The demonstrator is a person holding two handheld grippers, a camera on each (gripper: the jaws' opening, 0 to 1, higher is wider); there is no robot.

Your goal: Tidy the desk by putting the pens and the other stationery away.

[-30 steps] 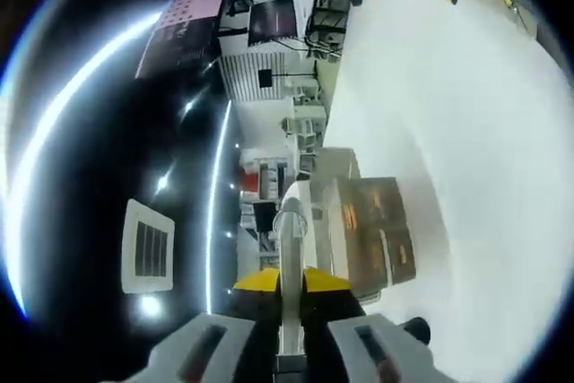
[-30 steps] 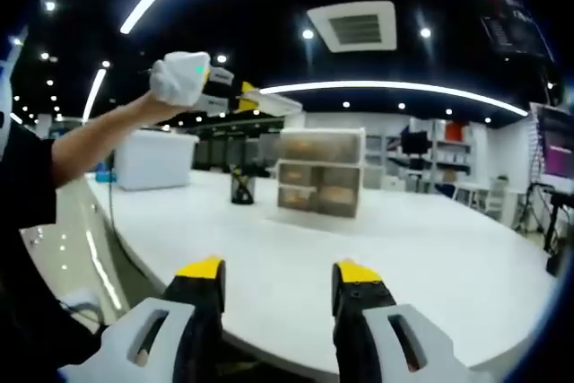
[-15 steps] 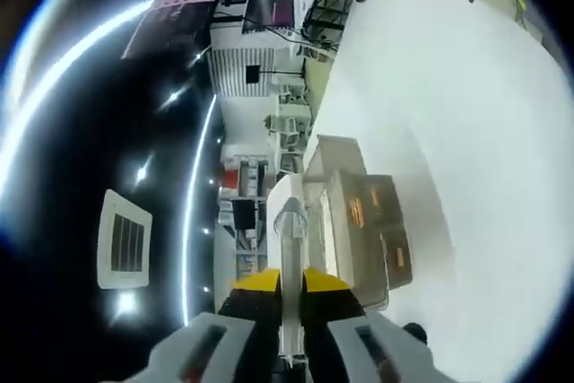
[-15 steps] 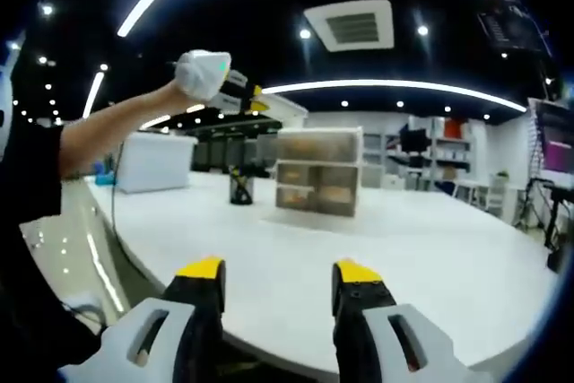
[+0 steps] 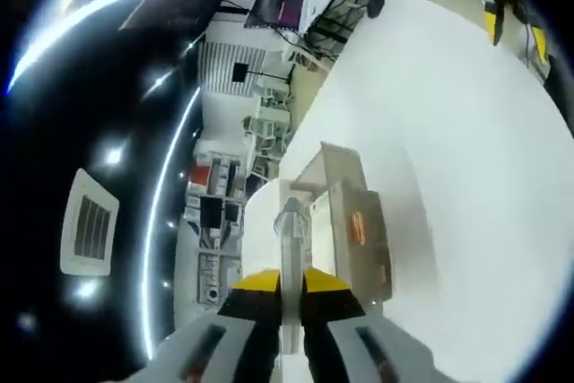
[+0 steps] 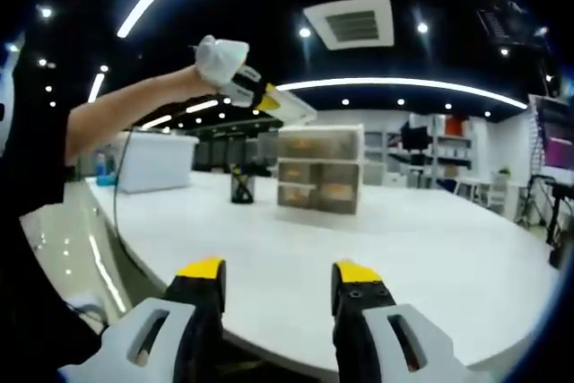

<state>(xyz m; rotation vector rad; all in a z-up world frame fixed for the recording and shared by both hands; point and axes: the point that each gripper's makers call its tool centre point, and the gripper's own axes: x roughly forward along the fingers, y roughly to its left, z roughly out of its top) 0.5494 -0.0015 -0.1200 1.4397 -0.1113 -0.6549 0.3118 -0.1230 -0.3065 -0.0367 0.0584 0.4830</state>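
The left gripper (image 6: pixel 269 99), raised above the drawer unit (image 6: pixel 320 170), clamps a silver pen (image 5: pixel 291 248). The right gripper (image 6: pixel 280 280) hangs wide-jawed at the white desk's (image 6: pixel 430 257) near edge; a black pen cup (image 6: pixel 240 187) stands left of the drawers.

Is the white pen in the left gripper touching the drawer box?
Apart. In the right gripper view, the pen held by the left gripper is in the air, with dark background visible between it and the drawer box.
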